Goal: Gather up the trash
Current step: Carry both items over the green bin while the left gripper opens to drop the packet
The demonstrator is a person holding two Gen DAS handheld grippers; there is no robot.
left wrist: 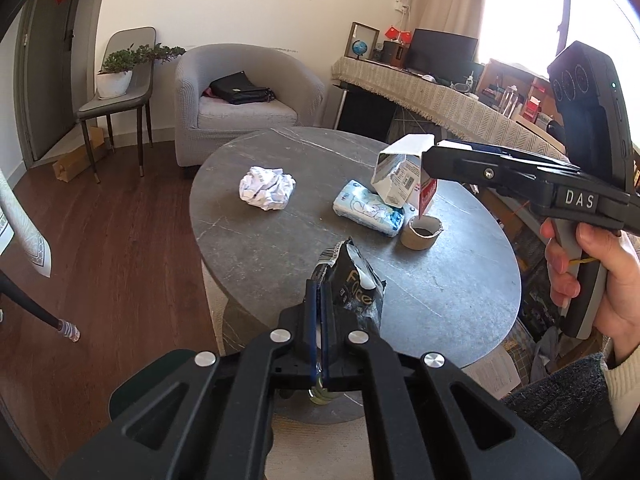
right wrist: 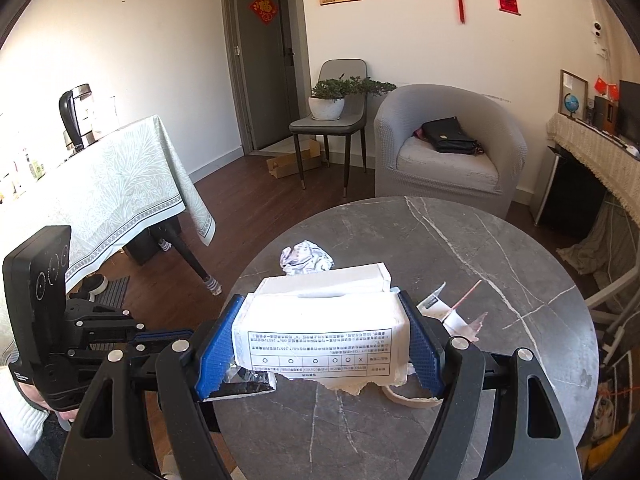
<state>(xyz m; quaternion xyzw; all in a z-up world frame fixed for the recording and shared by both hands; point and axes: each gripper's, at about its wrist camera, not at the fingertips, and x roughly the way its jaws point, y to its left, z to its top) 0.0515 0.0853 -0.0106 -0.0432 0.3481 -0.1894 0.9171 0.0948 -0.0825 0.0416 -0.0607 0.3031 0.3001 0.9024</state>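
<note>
Grey and round, the stone worktop is seen from the left wrist with a crumpled paper ball, a tissue pack and a cardboard ring lying on it. At the near edge, the left gripper is clamped fully on a black wrapper. To the right, a torn white box is held above the worktop by the right gripper.

From the right wrist, the right gripper is seen spread wide, its blue pads pressed against both sides of the torn white box. The crumpled paper ball lies just beyond.
</note>
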